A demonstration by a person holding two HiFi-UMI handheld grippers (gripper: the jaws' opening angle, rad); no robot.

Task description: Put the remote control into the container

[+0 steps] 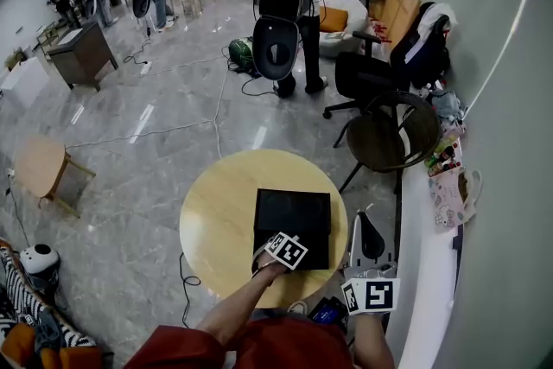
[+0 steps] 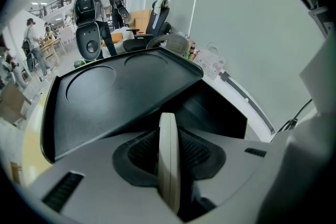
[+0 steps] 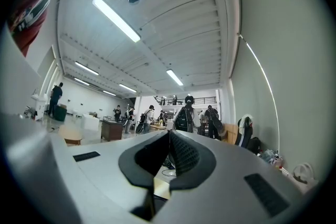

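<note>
A white remote control (image 2: 169, 165) stands edge-on between the pads of my left gripper (image 2: 169, 136), which is shut on it. Just ahead of it is the black container (image 2: 210, 113), whose black lid (image 2: 121, 92) with two round recesses slants up over the dark opening. In the head view, my left gripper (image 1: 285, 249) is at the near edge of the container (image 1: 292, 216) on the round wooden table (image 1: 216, 220). My right gripper (image 1: 365, 231) is off the table's right side. It points up into the room, with its jaws (image 3: 169, 136) shut on nothing.
A white wall ledge (image 1: 419, 272) runs along the right, close to my right gripper. Beyond the table stand a round brown chair (image 1: 393, 134), a black office chair (image 1: 367, 73) and several people (image 1: 289, 4). Cables (image 1: 186, 130) lie on the grey floor. At the left is a small wooden stool (image 1: 43, 168).
</note>
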